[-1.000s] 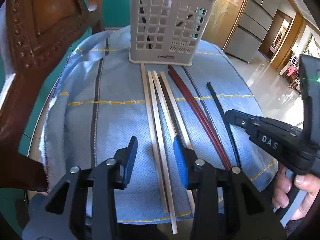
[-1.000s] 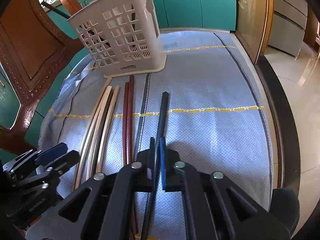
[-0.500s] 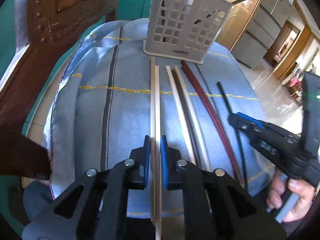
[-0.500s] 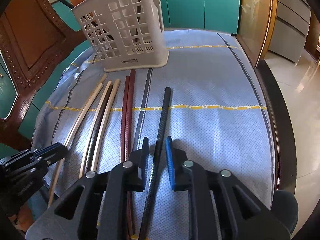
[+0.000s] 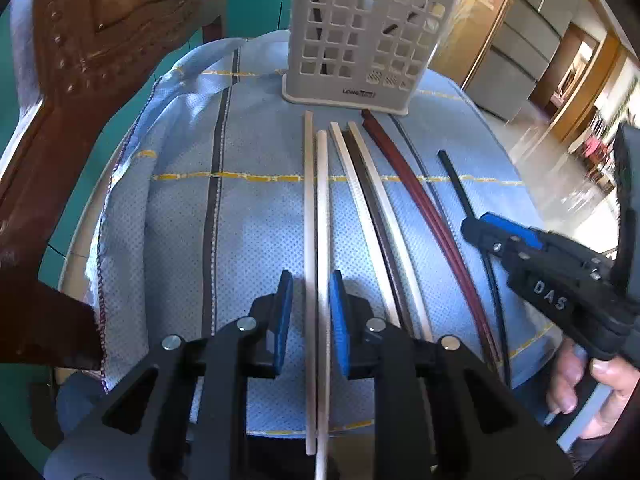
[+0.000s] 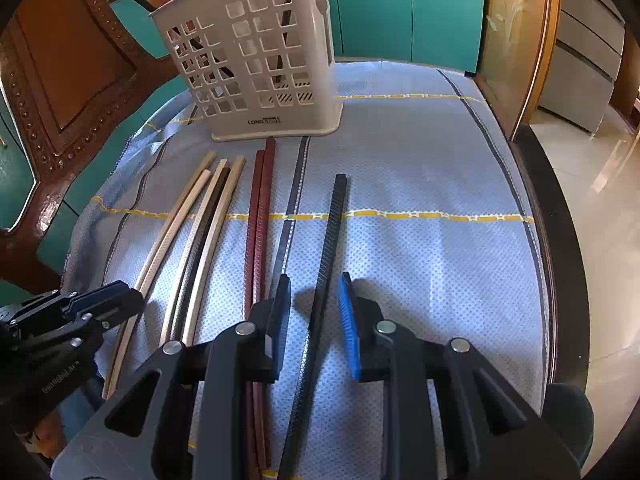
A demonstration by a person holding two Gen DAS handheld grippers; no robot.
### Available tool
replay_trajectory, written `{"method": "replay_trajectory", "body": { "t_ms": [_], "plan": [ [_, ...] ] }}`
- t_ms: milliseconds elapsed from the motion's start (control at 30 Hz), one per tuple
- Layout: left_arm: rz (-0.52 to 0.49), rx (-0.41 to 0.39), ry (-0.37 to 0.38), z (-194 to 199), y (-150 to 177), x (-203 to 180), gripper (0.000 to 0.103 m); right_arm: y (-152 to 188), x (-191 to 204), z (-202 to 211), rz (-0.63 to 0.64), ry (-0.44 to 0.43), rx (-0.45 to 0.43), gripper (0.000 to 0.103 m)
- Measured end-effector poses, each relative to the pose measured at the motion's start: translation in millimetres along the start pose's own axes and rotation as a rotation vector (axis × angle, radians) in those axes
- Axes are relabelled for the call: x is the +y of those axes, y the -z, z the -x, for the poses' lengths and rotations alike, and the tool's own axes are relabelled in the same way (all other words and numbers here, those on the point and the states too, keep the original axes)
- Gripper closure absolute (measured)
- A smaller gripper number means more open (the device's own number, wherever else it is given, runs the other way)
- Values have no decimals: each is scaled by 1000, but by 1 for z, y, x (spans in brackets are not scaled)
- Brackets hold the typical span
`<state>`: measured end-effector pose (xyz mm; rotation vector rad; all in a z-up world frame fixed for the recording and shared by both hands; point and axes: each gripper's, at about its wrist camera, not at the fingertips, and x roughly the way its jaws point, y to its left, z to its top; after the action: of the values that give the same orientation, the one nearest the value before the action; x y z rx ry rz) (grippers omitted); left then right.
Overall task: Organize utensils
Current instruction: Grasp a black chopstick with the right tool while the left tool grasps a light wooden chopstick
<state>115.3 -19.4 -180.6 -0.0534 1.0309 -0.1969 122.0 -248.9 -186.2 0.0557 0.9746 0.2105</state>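
**Two tongs, each astride a chopstick whose long axis runs away toward the basket.**

The left tongs have just been opening: their blue pads stand clear on either side of a pair of pale wooden chopsticks, pressing on neither. The right tongs have likewise just been opening, and the single black ribbed chopstick lies between their pads, untouched. Both sticks rest flat on the blue woven cloth over the worktop, near ends under the tongs, far ends pointing at the white perforated plastic utensil basket, which stands upright at the far side. Between the two lie another pale pair and a dark red pair, parallel. Each hand is nearest its own stick.
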Motion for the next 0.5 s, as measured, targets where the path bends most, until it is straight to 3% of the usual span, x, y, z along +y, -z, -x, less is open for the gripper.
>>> {"method": "replay_trajectory", "body": {
  "t_ms": [100, 200, 433, 500],
  "plan": [
    [10, -3, -11, 0, -2, 2, 88, 0, 1, 0, 8, 4, -3, 79],
    [52, -3, 56, 2, -2, 10, 88, 1, 1, 0, 11, 2, -5, 78],
    [17, -3, 28, 2, 1, 0, 91, 2, 2, 0, 15, 2, -12, 75],
    [25, -5, 70, 5, 2, -4, 95, 2, 2, 0, 15, 2, -11, 75]
  ]
}}
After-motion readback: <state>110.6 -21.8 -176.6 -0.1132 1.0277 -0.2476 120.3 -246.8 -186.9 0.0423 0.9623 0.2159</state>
